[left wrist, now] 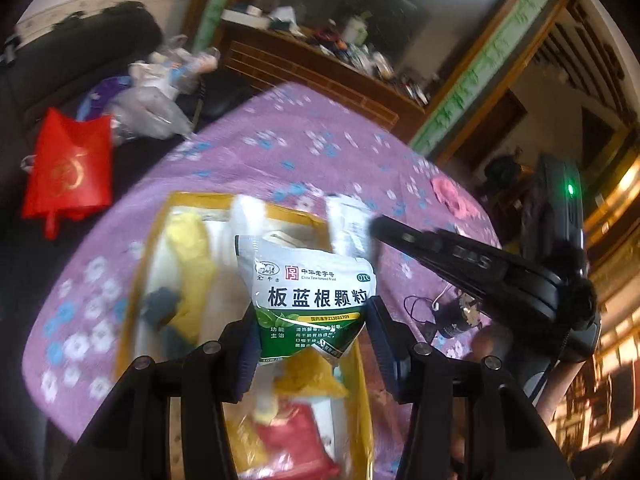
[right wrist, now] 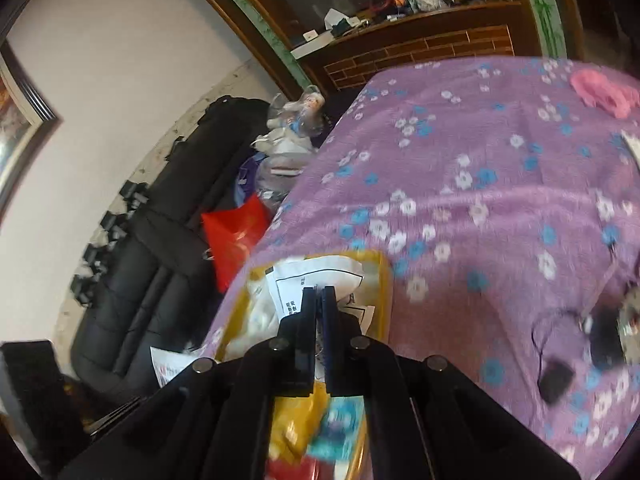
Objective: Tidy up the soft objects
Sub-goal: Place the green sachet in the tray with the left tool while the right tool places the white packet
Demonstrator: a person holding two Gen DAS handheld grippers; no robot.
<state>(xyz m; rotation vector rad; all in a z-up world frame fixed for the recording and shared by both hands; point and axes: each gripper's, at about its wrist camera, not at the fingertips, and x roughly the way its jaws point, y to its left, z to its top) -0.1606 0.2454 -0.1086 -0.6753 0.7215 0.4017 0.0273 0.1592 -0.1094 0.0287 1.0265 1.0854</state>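
Observation:
My left gripper (left wrist: 312, 320) is shut on a white and green medicine pouch (left wrist: 312, 280), which stands upright between its fingers above a yellow-rimmed box (left wrist: 148, 248). The box lies on a purple flowered bedspread (left wrist: 304, 148) and holds several soft packets in yellow, red, white and grey. My right gripper (right wrist: 319, 296) has its jaws pressed together over the box's far end (right wrist: 384, 280). A white printed packet (right wrist: 320, 272) sits at its tips and looks pinched by the edge. In the left wrist view that right gripper (left wrist: 378, 224) reaches in from the right, touching the upright white packet (left wrist: 346, 220).
A pink soft item (right wrist: 600, 88) lies far off on the bedspread. A black device with a cable (right wrist: 560, 380) lies to the right of the box. Left of the bed are a red bag (left wrist: 68, 168), plastic bags (left wrist: 152, 112) and a black sofa (right wrist: 160, 240). A cluttered wooden cabinet (right wrist: 420, 44) stands behind.

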